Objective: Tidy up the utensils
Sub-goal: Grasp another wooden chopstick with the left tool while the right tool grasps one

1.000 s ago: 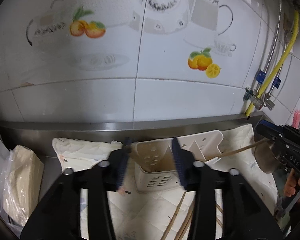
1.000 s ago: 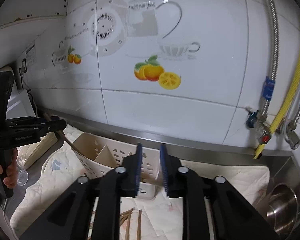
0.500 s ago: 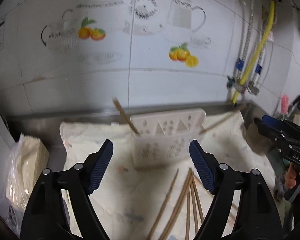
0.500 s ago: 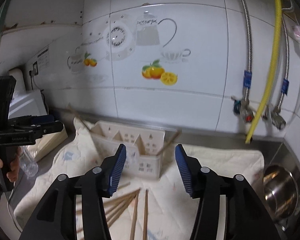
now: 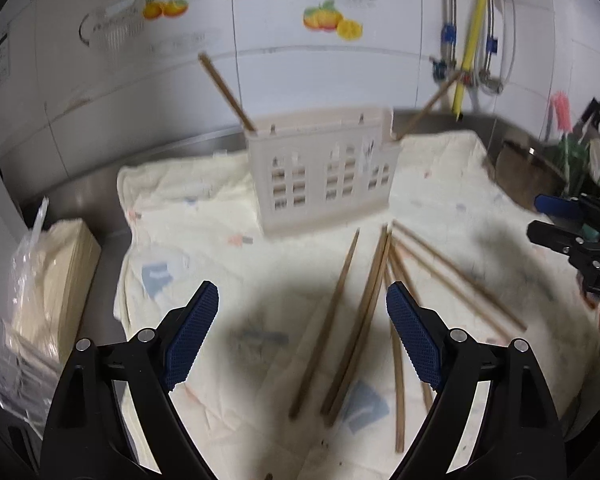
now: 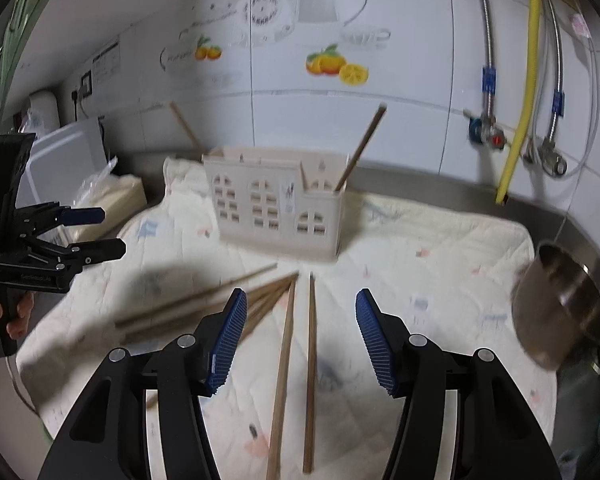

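While both tools hung over the cloth (image 5: 204,220):
Progress: two chopsticks already in holder (image 5: 324,176), one leaning out upper left (image 5: 226,92), one out upper right (image 5: 426,106); rest unsorted, by the look of it early in the job.
Left to do: loose chopsticks (image 5: 364,304) scattered on cloth, lower centre of both views, in front of holder.
Left gripper (image 5: 302,336): fingers wide apart, nothing held, above the pile.
Right gripper (image 6: 298,338): fingers spread, nothing held, two sticks (image 6: 310,360) lying between them below.
Change vs a second ago: both then narrowed over the holder; since opened, pulled back and lower toward the pile.
Bystander: metal pot (image 6: 560,304), right edge.
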A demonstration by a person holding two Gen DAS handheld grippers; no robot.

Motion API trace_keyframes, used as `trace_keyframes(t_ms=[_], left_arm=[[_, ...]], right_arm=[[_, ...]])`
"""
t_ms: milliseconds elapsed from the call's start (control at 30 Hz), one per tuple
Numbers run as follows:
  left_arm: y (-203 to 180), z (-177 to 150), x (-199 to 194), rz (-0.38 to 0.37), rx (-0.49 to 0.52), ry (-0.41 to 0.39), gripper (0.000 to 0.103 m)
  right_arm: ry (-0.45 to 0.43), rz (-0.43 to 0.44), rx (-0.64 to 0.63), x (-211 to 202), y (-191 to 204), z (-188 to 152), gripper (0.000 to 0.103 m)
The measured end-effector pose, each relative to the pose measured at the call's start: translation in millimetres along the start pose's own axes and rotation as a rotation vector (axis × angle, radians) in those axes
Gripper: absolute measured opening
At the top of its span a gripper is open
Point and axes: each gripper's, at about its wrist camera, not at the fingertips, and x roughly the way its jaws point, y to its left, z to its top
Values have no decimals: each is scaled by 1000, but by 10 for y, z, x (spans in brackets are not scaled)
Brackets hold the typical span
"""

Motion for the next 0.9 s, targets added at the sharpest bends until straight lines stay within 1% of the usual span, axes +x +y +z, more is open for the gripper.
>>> trace_keyframes(t_ms=[100,233,333,400,467,500,567,600,633,700,767,833,867,900], left_arm=[[1,-140,46,-11,-8,23,85],[-22,-239,74,15,5,34,85],[-9,-291,104,17,-3,47,85],[3,-318,125,21,-6,57,85],[18,-345,132,25,-11,61,85],[30,-356,138,24,-14,65,85],[48,-375,147,26,-16,73,85],[59,-388,152,26,-15,75,83],[65,-396,159,23,-13,79,78],[83,-410,179,19,-14,89,74],[100,-427,207,10,-19,99,67],[112,-441,238,8,-20,108,63],[112,-447,253,8,-18,112,59],[113,-454,273,3,-15,119,58]], right_arm=[[48,-6,0,68,-17,-188,55],[105,-13,13,160,-72,-400,54],[132,-16,16,213,-98,-502,48],[152,-12,21,263,-110,-567,46],[170,-8,18,304,-100,-612,40],[177,-10,16,327,-97,-634,39],[193,-7,21,376,-99,-682,32],[199,-3,26,393,-105,-699,31],[202,-2,31,409,-109,-717,29],[208,0,34,433,-111,-733,28],[213,3,35,456,-105,-737,26],[218,5,32,481,-98,-741,25],[223,6,31,494,-91,-743,22],[227,6,31,508,-88,-749,21]])
